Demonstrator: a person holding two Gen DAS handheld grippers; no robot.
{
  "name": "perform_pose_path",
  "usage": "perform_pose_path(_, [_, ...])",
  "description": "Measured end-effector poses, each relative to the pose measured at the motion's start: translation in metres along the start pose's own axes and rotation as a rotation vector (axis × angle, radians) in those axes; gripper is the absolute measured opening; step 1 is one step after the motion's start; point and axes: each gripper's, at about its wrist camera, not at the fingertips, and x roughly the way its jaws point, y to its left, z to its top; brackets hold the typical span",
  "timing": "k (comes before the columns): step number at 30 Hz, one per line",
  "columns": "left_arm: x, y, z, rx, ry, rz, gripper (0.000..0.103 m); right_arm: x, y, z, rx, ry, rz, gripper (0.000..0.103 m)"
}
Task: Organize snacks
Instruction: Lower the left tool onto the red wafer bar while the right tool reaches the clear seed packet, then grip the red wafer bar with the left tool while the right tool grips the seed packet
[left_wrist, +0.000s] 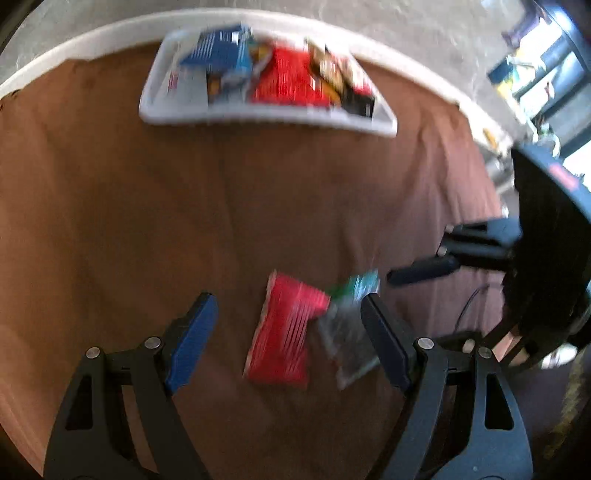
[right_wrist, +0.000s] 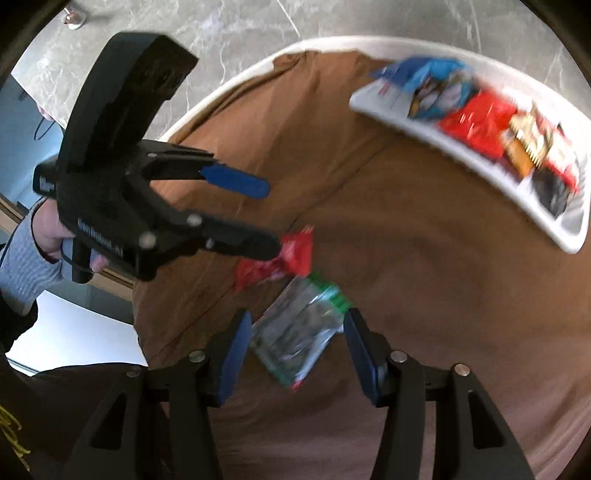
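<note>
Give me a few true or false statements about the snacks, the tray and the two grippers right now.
1. The white tray already holds several snack packets. True.
2. The red packet lies inside the tray. False: it lies on the brown cloth.
3. The clear packet with a green top lies beside the red packet. True.
4. The left gripper is clamped on the red packet. False: its jaws stand open.
5. The right gripper is shut. False: it is open, either side of the clear packet.

red packet (left_wrist: 284, 332) flat on brown cloth | clear green-topped packet (right_wrist: 299, 332) touching it | tray (left_wrist: 266, 120) holds snacks
</note>
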Motion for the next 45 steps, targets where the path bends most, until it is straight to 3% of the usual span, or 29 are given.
perform_pose_path(5, [0.007, 0.001, -0.025, 0.045, 0.021, 0.017, 0.079, 0.017, 0.013, -0.010, 0.042, 0.022, -0.047, 0.056])
perform_pose_path(9, [0.014, 0.005, -0.033, 0.052, 0.022, -0.009, 0.079, 0.030, 0.019, -0.010, 0.066, 0.035, -0.109, 0.056])
perform_pose_path(19, [0.030, -0.001, -0.024, 0.117, 0.024, 0.004, 0.077, 0.045, 0.044, -0.004, 0.033, 0.045, -0.239, 0.052])
perform_pose_path(26, [0.033, -0.013, -0.024, 0.186, 0.008, 0.094, 0.051, 0.052, 0.056, -0.005, -0.014, 0.047, -0.298, 0.046])
perform_pose_path(29, [0.035, -0.015, -0.024, 0.195, -0.001, 0.114, 0.040, 0.054, 0.061, -0.006, -0.035, 0.042, -0.303, 0.040])
perform_pose_path(32, [0.034, -0.012, -0.025, 0.190, -0.009, 0.118, 0.036, 0.050, 0.054, -0.008, -0.047, 0.040, -0.293, 0.037])
perform_pose_path(37, [0.031, -0.005, -0.024, 0.148, -0.016, 0.088, 0.033, 0.043, 0.056, -0.011, -0.049, 0.030, -0.254, 0.030])
perform_pose_path(45, [0.022, 0.003, -0.024, 0.101, -0.033, 0.040, 0.031, 0.032, 0.034, -0.012, 0.063, -0.001, -0.148, 0.022])
